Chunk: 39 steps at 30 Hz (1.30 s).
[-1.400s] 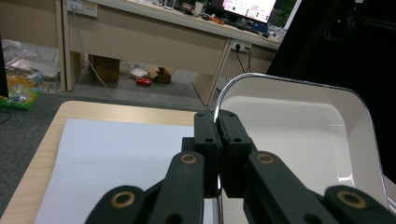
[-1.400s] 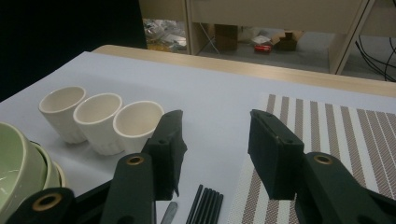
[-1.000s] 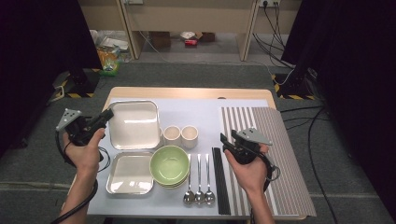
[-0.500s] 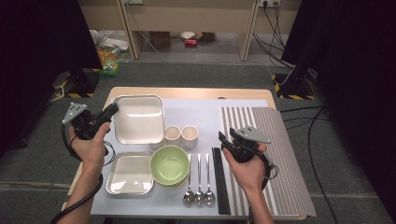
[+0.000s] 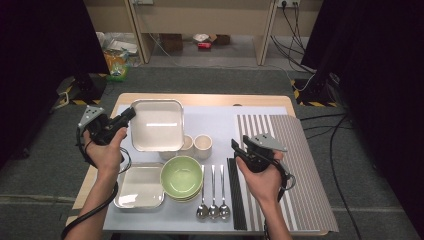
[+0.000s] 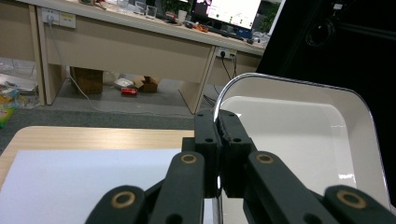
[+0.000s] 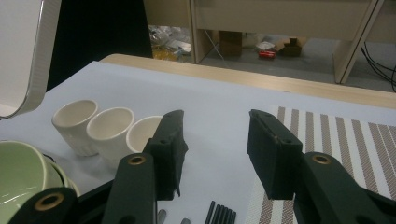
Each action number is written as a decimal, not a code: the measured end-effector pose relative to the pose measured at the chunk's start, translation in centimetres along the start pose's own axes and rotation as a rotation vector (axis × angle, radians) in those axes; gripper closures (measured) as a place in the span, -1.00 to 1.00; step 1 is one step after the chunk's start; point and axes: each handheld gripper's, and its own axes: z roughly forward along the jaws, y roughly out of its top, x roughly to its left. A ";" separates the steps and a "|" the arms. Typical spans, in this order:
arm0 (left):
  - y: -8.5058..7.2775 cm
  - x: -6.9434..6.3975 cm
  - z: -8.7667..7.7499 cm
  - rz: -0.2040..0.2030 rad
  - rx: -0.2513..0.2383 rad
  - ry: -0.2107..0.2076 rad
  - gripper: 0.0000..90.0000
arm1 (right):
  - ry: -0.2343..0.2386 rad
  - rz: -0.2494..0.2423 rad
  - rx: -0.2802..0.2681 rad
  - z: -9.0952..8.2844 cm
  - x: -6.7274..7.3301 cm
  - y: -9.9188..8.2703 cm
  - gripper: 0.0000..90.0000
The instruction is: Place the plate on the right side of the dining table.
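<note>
The left tool [image 5: 129, 114] is clamped on the rim of a white square tray [image 5: 156, 125], holding it lifted above the desk [image 5: 210, 99], just over the small white cups [image 5: 202, 145]. The right tool [image 5: 235, 148] hovers with jaws wide apart, gripping nothing, beside the striped mat [image 5: 300, 165].

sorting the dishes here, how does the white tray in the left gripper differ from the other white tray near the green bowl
The held tray is lifted and tilted, its rim clamped in the shut left gripper; the lower tray lies flat on the table, touched by neither gripper. The held tray is at the far side, partly covering the cups; the lower tray sits at the near edge beside the green bowl. The held tray looks larger in the high view. Both are white, square with rounded corners, and empty.
</note>
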 end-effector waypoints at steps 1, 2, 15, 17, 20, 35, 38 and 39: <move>0.0 -0.1 0.1 0.001 0.001 -0.001 0.94 | 0.000 0.000 0.000 0.0 0.0 0.0 0.25; 0.0 -0.1 0.2 0.001 0.002 -0.002 0.94 | 0.001 -0.004 0.001 0.0 0.0 0.0 0.25; 0.1 -1.6 1.6 0.015 0.013 -0.024 0.94 | 0.021 0.006 -0.002 0.6 1.0 0.6 0.25; 0.1 -1.9 1.9 0.017 0.014 -0.028 0.94 | 0.022 -0.003 -0.003 0.7 1.1 0.8 0.25; 0.2 -2.4 2.3 0.025 0.016 -0.034 0.94 | 0.025 -0.006 -0.002 0.8 1.3 1.0 0.25; -0.2 -4.5 3.9 0.046 0.036 -0.062 0.94 | 0.054 -0.015 -0.014 2.0 2.3 2.1 0.25; -0.2 -4.9 4.2 0.055 0.039 -0.065 0.94 | 0.056 -0.013 -0.013 2.2 2.4 2.3 0.26; -0.2 -5.0 4.3 0.057 0.041 -0.066 0.94 | 0.059 -0.011 -0.012 2.3 2.5 2.4 0.26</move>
